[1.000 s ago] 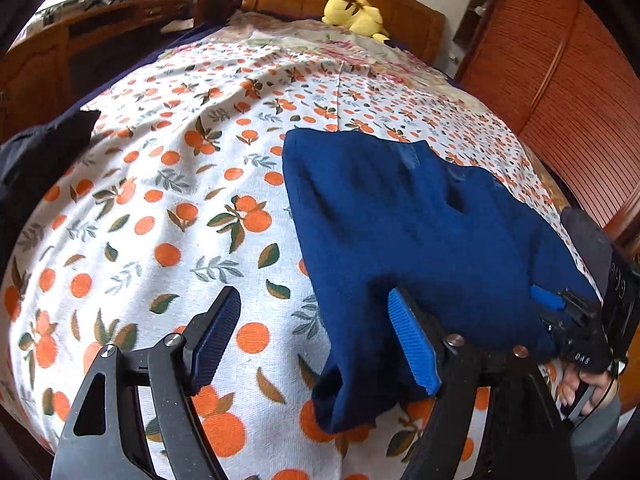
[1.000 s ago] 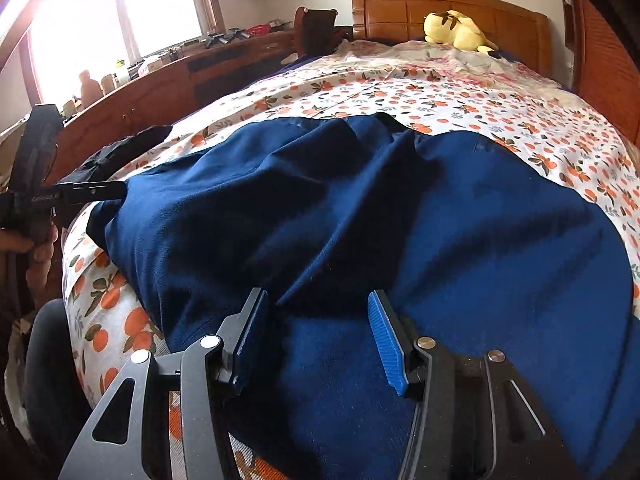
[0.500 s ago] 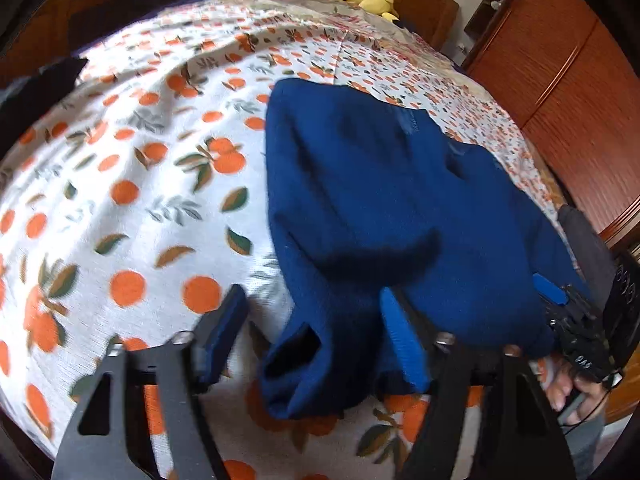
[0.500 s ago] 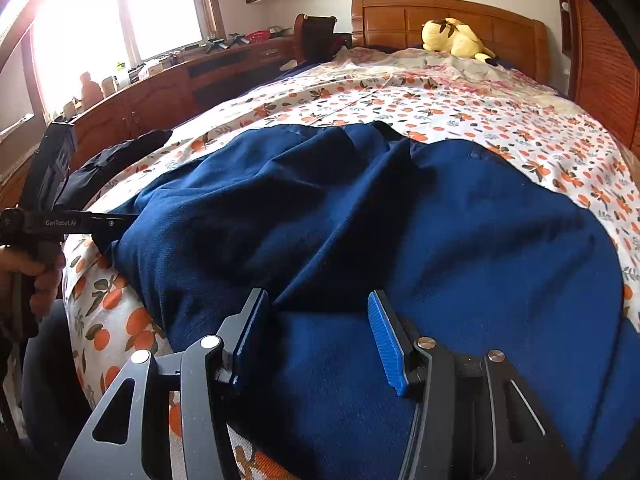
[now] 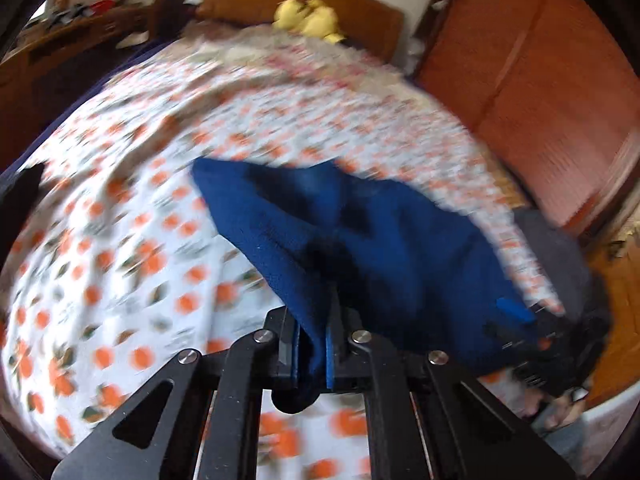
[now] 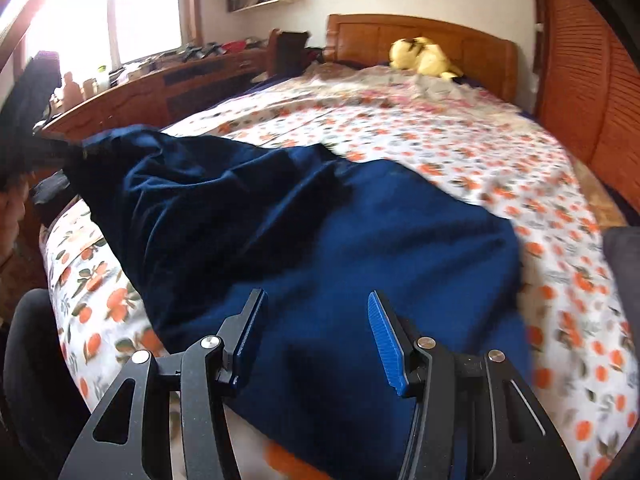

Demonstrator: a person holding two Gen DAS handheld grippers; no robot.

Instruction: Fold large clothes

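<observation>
A large navy blue garment [image 5: 384, 248] lies on a bed with an orange-print sheet [image 5: 120, 240]. My left gripper [image 5: 312, 344] is shut on the garment's near edge and lifts it off the sheet. In the right wrist view the same garment [image 6: 320, 240] spreads out, its left side raised toward the left gripper [image 6: 44, 152] at the far left. My right gripper [image 6: 316, 344] is open, its blue pads [image 6: 386, 344] just above the garment's near part. The right gripper also shows in the left wrist view [image 5: 520, 320], low on the right at the garment's edge.
A yellow plush toy [image 6: 424, 60] lies by the wooden headboard [image 6: 400, 36]. A wooden slatted wardrobe [image 6: 592, 80] stands on the right of the bed. A long wooden sideboard [image 6: 160, 92] with small items runs under the window. Dark clothing [image 5: 16, 200] lies at the bed's left edge.
My left gripper has closed on the garment's near edge and lifted it, pulling the left side up. The right gripper stays open over the garment.
</observation>
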